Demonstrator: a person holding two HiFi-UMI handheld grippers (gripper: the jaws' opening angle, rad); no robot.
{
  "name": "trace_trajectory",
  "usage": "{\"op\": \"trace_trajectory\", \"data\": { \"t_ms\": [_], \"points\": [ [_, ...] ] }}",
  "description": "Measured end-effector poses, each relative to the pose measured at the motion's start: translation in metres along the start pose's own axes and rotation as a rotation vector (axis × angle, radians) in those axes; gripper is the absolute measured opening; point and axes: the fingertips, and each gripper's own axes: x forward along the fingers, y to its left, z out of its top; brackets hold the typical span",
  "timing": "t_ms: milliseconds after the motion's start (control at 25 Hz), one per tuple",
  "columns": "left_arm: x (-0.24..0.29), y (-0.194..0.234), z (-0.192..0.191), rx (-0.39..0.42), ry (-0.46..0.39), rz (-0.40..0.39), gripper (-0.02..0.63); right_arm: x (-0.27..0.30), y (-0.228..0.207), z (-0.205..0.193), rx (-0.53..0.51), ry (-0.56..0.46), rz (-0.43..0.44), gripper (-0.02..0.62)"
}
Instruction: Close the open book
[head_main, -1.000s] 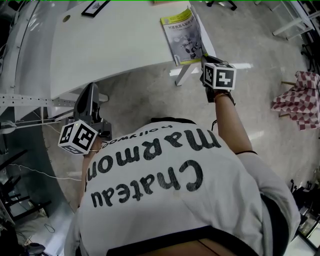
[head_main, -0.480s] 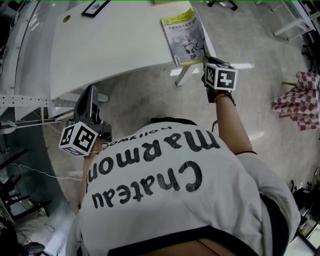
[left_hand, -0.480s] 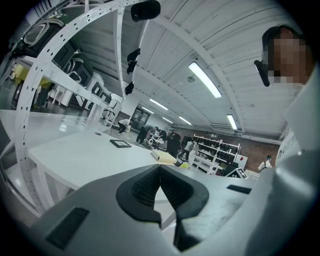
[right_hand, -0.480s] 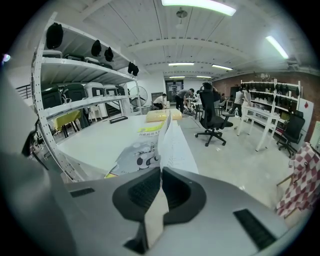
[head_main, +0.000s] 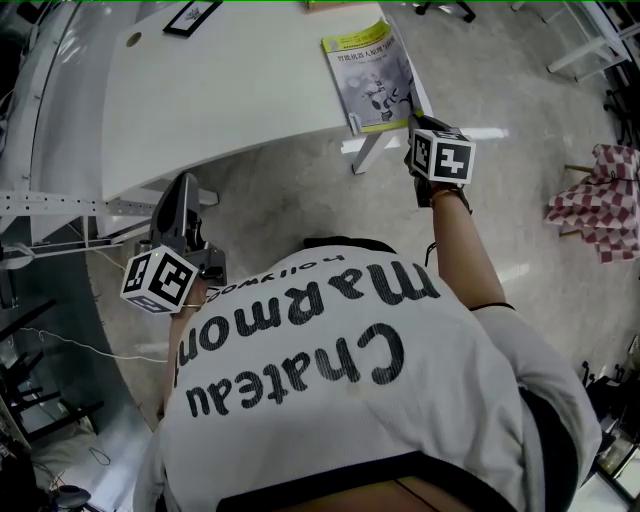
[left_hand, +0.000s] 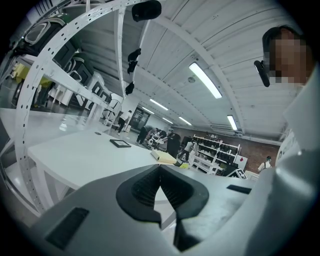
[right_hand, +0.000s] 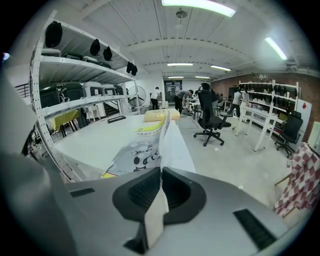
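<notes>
Right claw (right_hand: 161, 174): pinched the cover edge of the book (right_hand: 141, 148) lying just ahead, probably to swing it shut.
Left claw (left_hand: 160, 172): pressed together, empty, not needed.

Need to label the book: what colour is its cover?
Grey with yellow-green end bands; the book shows best in the head view.

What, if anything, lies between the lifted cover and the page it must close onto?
Nothing visible does. The right gripper pinches the cover by its corner, and the text page beside it is bare.
</notes>
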Motion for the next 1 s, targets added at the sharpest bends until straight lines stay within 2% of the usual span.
{"op": "trace_trajectory", "data": {
  "t_ms": [1000],
  "points": [
    [0.0029, 0.0056, 0.0011, -0.005, -0.004, 0.011, 0.023, 0.0058, -0.0091, -0.0039, 0.035, 0.005, -0.008, 0.037]
  ]
}}
